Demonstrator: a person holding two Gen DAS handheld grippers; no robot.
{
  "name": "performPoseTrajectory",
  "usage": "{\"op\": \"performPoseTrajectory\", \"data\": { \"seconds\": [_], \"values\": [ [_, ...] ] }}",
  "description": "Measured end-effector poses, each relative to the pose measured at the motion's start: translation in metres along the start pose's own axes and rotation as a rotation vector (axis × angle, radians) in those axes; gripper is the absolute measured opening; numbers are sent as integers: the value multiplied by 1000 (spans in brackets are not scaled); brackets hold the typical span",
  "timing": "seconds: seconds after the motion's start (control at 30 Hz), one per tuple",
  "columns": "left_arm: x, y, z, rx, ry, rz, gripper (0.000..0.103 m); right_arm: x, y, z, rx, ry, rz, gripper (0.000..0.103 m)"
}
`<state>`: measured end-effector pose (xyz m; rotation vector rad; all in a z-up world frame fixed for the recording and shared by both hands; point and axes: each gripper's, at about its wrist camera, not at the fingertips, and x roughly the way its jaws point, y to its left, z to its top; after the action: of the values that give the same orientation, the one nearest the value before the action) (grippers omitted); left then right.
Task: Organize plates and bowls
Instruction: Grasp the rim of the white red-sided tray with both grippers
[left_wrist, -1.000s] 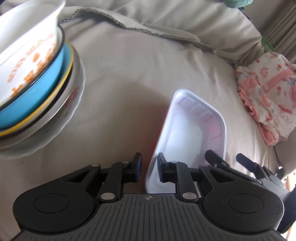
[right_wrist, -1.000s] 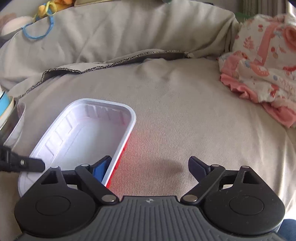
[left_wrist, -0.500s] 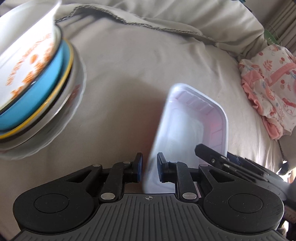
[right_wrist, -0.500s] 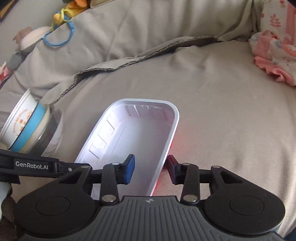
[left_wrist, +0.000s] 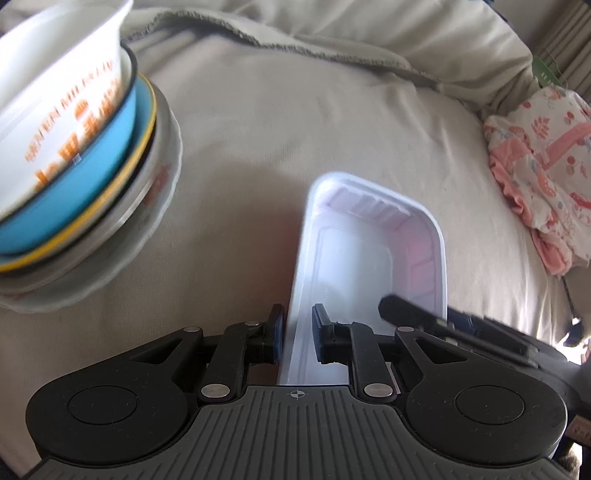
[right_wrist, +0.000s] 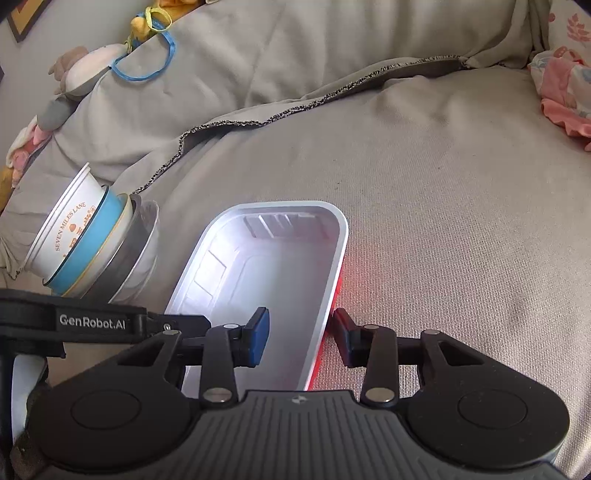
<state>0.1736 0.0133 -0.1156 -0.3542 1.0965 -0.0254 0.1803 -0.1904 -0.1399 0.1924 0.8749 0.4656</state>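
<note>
A white rectangular plastic tray with a red outside (left_wrist: 373, 243) is held over a grey fabric-covered couch seat. My left gripper (left_wrist: 297, 334) is shut on the tray's left wall near its close end. My right gripper (right_wrist: 301, 332) straddles the tray's right wall (right_wrist: 328, 280), one pad inside and one outside, closed nearly onto it. A tilted stack of bowls (left_wrist: 70, 155) stands to the left: a white bowl with orange print on top, a blue one, a metal one and a white plate below. The stack also shows in the right wrist view (right_wrist: 88, 240).
A pink patterned cloth (left_wrist: 539, 155) lies at the right on the seat. The couch back cushion (right_wrist: 295, 55) rises behind, with soft toys and a blue ring (right_wrist: 144, 66) at its upper left. The grey cover's dark frayed edge (right_wrist: 295, 107) runs across the seat.
My right gripper has swung left, come over the tray's right wall and narrowed around it. The tray has lifted and shifted slightly. My left gripper keeps its hold.
</note>
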Motion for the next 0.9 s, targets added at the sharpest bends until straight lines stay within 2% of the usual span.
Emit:
{"op": "performPoseTrajectory", "data": {
  "seconds": [0.13, 0.33, 0.63, 0.83, 0.9],
  "values": [
    [1, -8, -4, 38, 7, 15, 19, 1, 0, -1, -3, -4, -3, 39],
    [3, -5, -2, 12, -15, 13, 18, 1, 1, -3, -7, -10, -9, 39],
    [6, -2, 0, 14, -2, 8, 19, 1, 1, -4, -6, -12, -10, 39],
    [4, -4, -9, 48, -30, 5, 19, -1, 4, -5, -7, -13, -19, 39],
    [3, -2, -10, 28, -30, -3, 19, -1, 7, -5, -15, -10, -28, 40]
  ]
}}
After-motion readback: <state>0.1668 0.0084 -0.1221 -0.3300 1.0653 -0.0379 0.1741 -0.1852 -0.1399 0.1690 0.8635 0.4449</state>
